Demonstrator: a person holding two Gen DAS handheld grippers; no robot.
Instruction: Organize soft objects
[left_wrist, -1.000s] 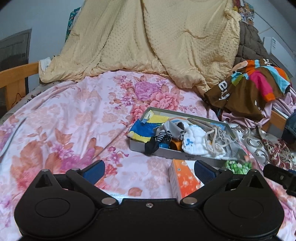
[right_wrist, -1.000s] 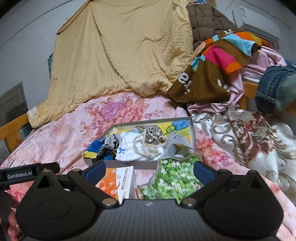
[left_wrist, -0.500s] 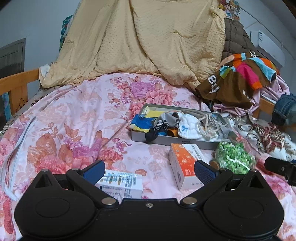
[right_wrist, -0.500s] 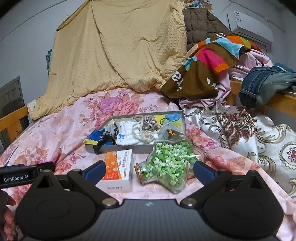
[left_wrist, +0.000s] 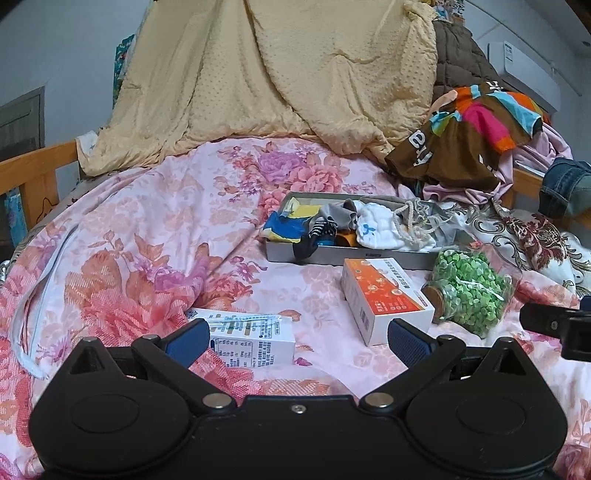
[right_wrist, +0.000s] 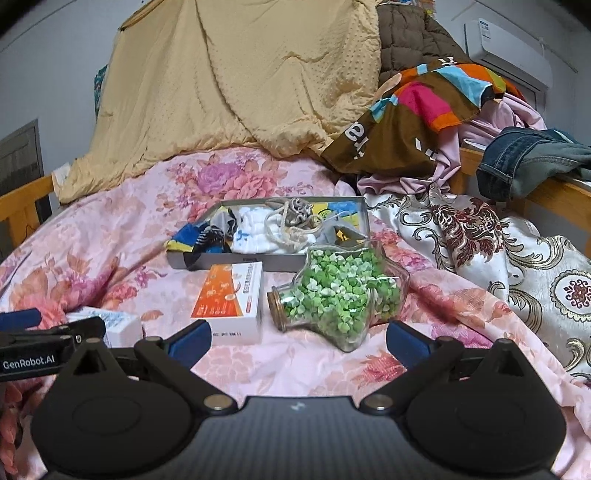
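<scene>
A grey tray (left_wrist: 332, 255) (right_wrist: 258, 259) lies on the floral bedspread, holding soft items: a blue and yellow cloth (left_wrist: 284, 227), a striped sock (left_wrist: 321, 230), a white cloth (left_wrist: 373, 229) (right_wrist: 251, 229) and a grey drawstring pouch (left_wrist: 413, 216) (right_wrist: 297, 214). My left gripper (left_wrist: 297, 338) is open and empty, well short of the tray, above a white box (left_wrist: 251, 334). My right gripper (right_wrist: 297, 341) is open and empty, just short of a glass jar of green pieces (right_wrist: 340, 295) (left_wrist: 469, 288).
An orange and white box (left_wrist: 384, 302) (right_wrist: 231, 299) lies in front of the tray. A yellow blanket (left_wrist: 280, 81) hangs behind. Colourful clothes (right_wrist: 417, 110) and jeans (right_wrist: 528, 158) pile at the right over a wooden rail. A patterned quilt (right_wrist: 517, 258) lies at the right.
Both grippers have drawn back from the tray. The boxes and the jar have come into fuller view in front of them. Both stay open.
</scene>
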